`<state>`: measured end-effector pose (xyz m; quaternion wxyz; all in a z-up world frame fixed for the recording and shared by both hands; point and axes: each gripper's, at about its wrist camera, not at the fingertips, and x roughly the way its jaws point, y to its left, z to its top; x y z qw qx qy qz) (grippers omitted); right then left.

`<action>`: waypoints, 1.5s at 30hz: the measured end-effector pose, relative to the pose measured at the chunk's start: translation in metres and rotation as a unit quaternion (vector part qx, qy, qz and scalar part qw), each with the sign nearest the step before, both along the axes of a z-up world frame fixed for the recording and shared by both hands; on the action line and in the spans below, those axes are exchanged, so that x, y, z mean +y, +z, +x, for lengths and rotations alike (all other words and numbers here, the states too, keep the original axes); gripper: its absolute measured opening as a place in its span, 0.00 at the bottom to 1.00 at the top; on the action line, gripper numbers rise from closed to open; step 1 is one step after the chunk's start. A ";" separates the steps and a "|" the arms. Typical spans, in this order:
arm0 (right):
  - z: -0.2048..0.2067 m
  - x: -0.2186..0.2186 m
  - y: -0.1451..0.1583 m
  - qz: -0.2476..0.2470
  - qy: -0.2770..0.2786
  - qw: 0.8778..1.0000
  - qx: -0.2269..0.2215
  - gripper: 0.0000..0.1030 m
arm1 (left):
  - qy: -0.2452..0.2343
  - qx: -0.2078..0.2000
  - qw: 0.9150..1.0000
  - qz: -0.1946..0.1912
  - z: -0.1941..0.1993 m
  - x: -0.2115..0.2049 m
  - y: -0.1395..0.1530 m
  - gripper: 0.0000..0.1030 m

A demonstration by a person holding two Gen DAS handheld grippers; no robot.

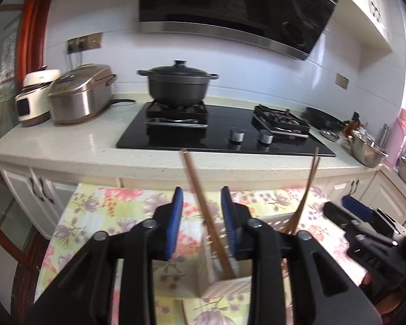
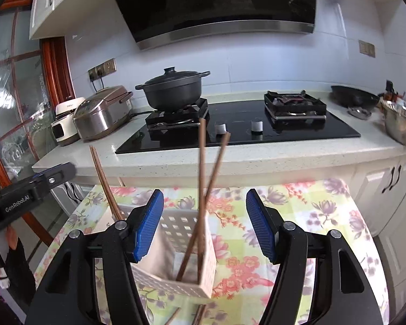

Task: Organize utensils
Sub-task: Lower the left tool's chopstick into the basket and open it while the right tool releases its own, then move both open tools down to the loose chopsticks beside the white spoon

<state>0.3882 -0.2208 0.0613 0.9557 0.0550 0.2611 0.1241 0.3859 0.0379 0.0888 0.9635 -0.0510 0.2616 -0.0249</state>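
A white perforated utensil basket [image 2: 181, 227] stands on a floral tablecloth; it also shows in the left wrist view [image 1: 227, 289]. Brown chopsticks [image 2: 203, 189] stand in its near compartment, and another pair [image 2: 105, 187] leans at its far left side. In the left wrist view a pair of chopsticks [image 1: 203, 205] rises between the pads, touching neither, and a further pair [image 1: 305, 195] leans to the right. My left gripper [image 1: 201, 216] is open above the basket. My right gripper [image 2: 204, 224] is open wide around the standing chopsticks, with gaps on both sides.
A floral tablecloth [image 2: 305, 216] covers the table. Behind it runs a counter [image 2: 257, 157] with a black hob, a black pot [image 2: 173, 89], rice cookers [image 2: 100, 113] and a steel bowl [image 2: 400, 124]. More chopsticks [image 2: 197, 317] lie on the cloth near the basket.
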 end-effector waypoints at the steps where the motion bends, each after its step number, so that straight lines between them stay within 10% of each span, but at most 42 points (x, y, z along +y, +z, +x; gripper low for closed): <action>1: -0.004 -0.004 -0.004 0.001 -0.001 1.000 0.001 0.60 | 0.007 0.000 1.000 -0.002 -0.005 0.005 -0.004 0.38; 6: -0.027 -0.016 -0.030 0.007 -0.002 1.000 0.010 0.59 | 0.041 -0.002 0.999 0.003 -0.038 0.023 -0.030 0.67; 15: -0.065 -0.018 -0.087 0.004 -0.011 0.999 0.053 0.55 | 0.063 0.017 0.997 0.041 -0.086 0.024 -0.089 0.83; 32: -0.084 0.006 -0.149 -0.032 -0.017 0.990 0.135 0.31 | 0.058 0.088 0.994 0.028 -0.127 0.019 -0.160 0.85; 45: -0.080 0.029 -0.154 -0.052 -0.002 0.987 0.155 0.22 | 0.049 0.086 0.995 0.033 -0.130 0.018 -0.162 0.85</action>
